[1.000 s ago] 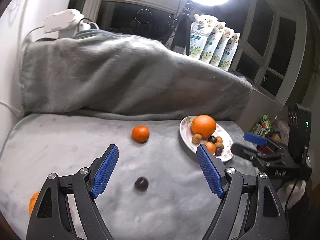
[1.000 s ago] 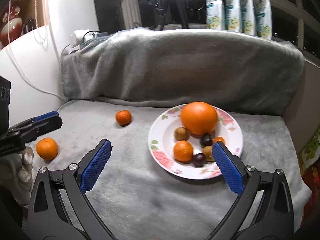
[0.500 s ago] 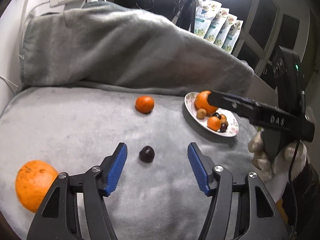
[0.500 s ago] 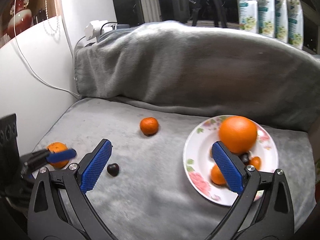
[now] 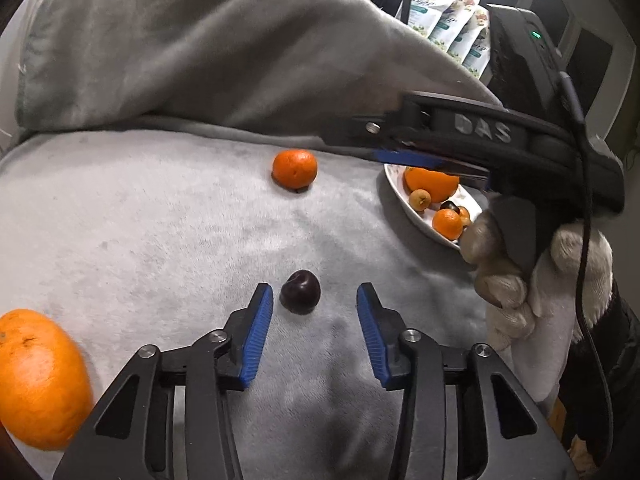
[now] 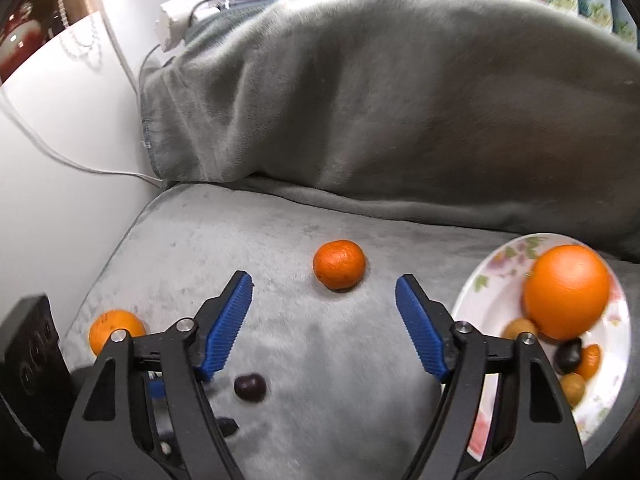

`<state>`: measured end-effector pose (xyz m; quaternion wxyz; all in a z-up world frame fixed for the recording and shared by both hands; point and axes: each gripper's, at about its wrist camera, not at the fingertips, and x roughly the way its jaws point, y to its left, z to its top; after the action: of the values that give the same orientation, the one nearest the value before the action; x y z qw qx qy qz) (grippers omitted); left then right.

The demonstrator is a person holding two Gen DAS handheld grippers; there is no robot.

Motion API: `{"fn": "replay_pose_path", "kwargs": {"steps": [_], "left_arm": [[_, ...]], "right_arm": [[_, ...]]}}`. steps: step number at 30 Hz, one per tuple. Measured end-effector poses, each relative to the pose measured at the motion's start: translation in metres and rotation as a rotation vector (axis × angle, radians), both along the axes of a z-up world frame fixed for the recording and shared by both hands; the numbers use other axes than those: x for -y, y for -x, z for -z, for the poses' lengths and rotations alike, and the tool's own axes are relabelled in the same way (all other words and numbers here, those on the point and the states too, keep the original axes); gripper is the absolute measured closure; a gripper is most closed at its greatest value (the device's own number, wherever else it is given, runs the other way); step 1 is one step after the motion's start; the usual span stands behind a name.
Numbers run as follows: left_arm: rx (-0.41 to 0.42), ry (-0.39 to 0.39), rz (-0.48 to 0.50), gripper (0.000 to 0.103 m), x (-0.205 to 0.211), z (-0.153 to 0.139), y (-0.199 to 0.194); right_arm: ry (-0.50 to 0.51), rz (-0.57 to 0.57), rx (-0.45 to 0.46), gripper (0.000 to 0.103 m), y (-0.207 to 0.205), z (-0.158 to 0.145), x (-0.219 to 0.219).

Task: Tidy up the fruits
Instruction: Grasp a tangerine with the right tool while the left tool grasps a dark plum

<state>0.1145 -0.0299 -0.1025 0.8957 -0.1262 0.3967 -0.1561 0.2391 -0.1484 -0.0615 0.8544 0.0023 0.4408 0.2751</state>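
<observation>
On the grey blanket (image 5: 140, 220), a dark plum (image 5: 300, 297) lies at the tips of the left gripper (image 5: 315, 312), whose closing jaws have not touched it. Beyond the plum sits a tangerine (image 6: 339, 264), ahead of the right gripper (image 6: 324, 312), closing and empty. Right of the plum, a floral plate (image 6: 484, 292) holds fruit.

Left tongs (image 5: 315, 304) nearer dark plum (image 5: 300, 291)
</observation>
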Motion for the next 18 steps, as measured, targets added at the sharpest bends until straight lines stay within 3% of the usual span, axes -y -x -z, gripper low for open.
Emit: {"fn": "replay_pose_path", "kwargs": {"steps": [8, 18], "left_arm": [[-0.035, 0.004, 0.014, 0.064, 0.005, 0.009, -0.01], [-0.075, -0.004, 0.016, 0.072, 0.008, 0.016, -0.018]], "right_arm": [[0.007, 0.023, -0.095, 0.032, -0.029, 0.023, -0.02], [0.067, 0.033, -0.132, 0.044, -0.046, 0.048, -0.038]]}}
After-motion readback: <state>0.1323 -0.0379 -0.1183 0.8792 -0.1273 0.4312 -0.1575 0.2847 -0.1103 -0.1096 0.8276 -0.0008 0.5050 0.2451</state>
